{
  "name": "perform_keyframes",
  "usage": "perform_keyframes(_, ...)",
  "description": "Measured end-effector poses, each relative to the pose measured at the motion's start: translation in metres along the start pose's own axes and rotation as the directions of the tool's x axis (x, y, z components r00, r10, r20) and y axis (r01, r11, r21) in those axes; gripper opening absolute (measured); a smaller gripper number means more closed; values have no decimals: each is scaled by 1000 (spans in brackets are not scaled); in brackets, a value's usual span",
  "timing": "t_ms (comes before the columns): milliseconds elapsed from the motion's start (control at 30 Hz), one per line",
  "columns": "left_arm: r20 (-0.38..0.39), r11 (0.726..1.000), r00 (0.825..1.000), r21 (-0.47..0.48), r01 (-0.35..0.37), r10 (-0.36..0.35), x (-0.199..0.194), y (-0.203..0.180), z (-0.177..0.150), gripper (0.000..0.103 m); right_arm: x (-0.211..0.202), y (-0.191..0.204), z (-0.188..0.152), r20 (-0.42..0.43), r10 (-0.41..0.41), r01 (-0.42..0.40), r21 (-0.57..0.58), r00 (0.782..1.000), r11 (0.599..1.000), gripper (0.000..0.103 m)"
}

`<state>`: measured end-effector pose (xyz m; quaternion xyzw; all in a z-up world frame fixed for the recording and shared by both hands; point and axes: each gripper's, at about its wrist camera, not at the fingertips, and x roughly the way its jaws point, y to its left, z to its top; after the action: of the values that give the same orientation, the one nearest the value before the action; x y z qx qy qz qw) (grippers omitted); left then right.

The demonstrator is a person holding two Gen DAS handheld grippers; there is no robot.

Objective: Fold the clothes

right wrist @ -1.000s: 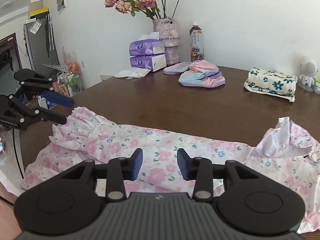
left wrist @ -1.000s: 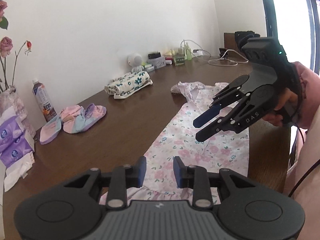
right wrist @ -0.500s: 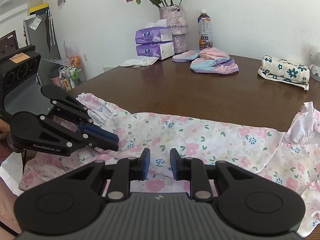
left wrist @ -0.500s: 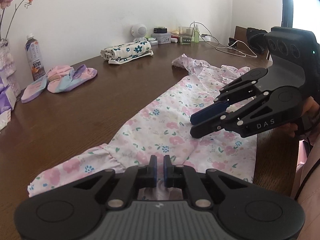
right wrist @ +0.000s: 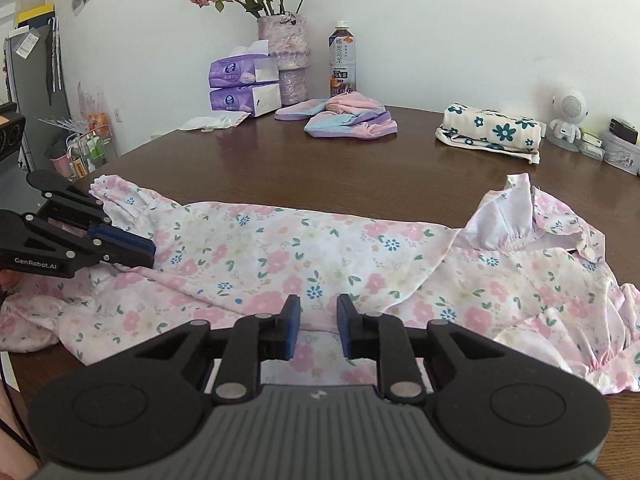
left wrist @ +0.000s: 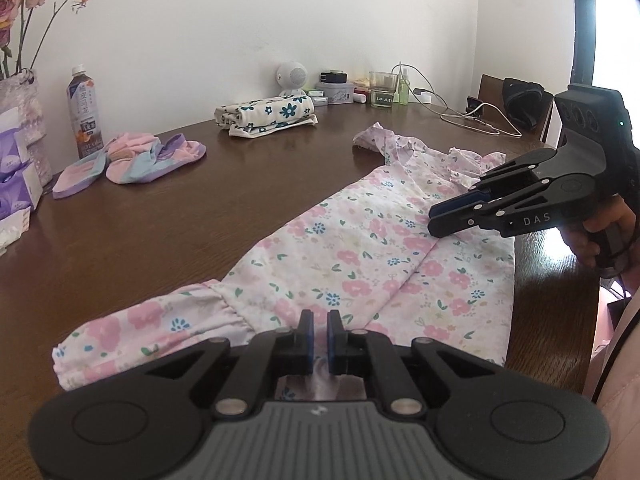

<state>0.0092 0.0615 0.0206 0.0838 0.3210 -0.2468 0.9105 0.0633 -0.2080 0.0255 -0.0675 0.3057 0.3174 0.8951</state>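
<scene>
table: dark wood table [right wrist: 280, 168] against a white wall, clutter along the back
free space: bare wood between dress and folded cloth [right wrist: 490, 130]
dress: floral dress [right wrist: 320, 256] flat along the near edge, lying lengthwise left-right, collar toward the right
left gripper [left wrist: 319, 334]: pinching the hem
right gripper [right wrist: 318, 326]: jaws apart, low over dress middle

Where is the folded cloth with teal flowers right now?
In the right wrist view, the folded cloth lies far right on the table, beside the white robot figure.
</scene>
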Motion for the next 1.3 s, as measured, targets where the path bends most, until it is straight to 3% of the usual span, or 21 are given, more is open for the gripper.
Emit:
perform_keyframes(167,7,1000,1000,2,-5,5,-1,-2,-2,5,1,7,8,-7,-14,14,-21,1000,1000,16)
perform_keyframes(333,10,1000,1000,0,-5,5,-1,-2,-3,5,5,21,28,56,91,-91,-5,994,996,17)
perform_keyframes(533,11,1000,1000,-10,-3,3,-1,0,-3,6,30,56,28,-19,162,-163,-88,987,983,17)
perform_keyframes(967,-26,994,999,98,-44,46,20,19,18,7,43,40,30,-46,29,-34,-116,999,993,17)
perform_keyframes(1167,-17,993,996,82,-85,87,17,26,26,8,64,39,45,-44,-7,3,-92,999,996,17)
perform_keyframes(1233,-14,992,995,77,-99,100,16,29,29,17,65,38,47,-40,-6,3,-72,999,997,17)
perform_keyframes(1300,-11,991,994,72,-111,113,15,31,32,37,60,32,49,-18,9,-9,-26,1000,1000,17)
